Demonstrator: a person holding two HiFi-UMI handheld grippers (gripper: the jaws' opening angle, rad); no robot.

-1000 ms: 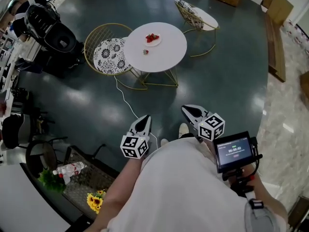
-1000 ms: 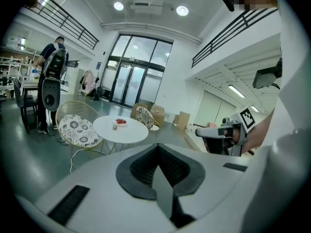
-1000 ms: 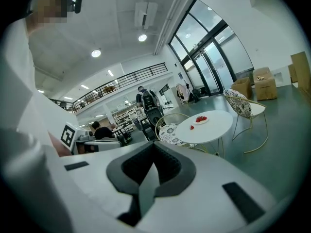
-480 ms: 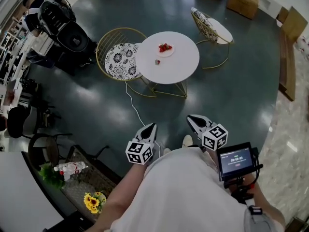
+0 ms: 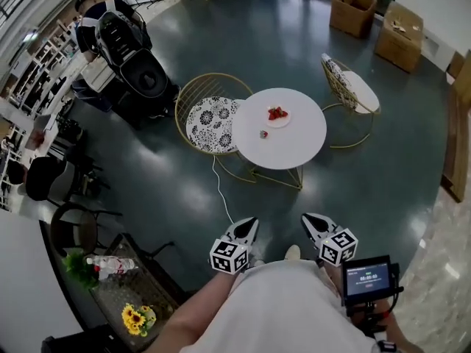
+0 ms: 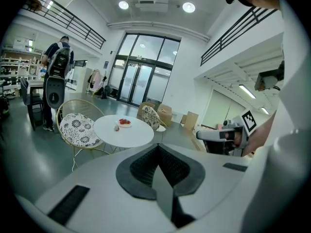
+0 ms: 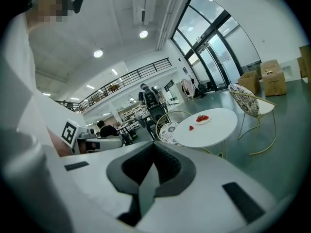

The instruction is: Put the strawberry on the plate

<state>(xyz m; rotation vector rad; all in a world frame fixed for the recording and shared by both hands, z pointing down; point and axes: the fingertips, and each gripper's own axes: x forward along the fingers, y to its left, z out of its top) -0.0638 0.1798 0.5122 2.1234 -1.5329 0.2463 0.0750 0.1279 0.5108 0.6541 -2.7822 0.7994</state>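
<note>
Open floor [image 5: 346, 197] lies before the round table [image 5: 298, 145], chairs [image 5: 210, 116] flanking it.

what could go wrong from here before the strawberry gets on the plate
A white cable trails across the floor between the person and the round table; a foot could catch on it.
The loose strawberry is small and soft, and the left tool and right tool are both shut: one must open first, and a hard squeeze might bruise it.
The plate already holds strawberries; a careless drop might knock them.

Glossy floor [image 5: 169, 190], smooth table [image 5: 298, 144] (perhaps laminate)
</note>
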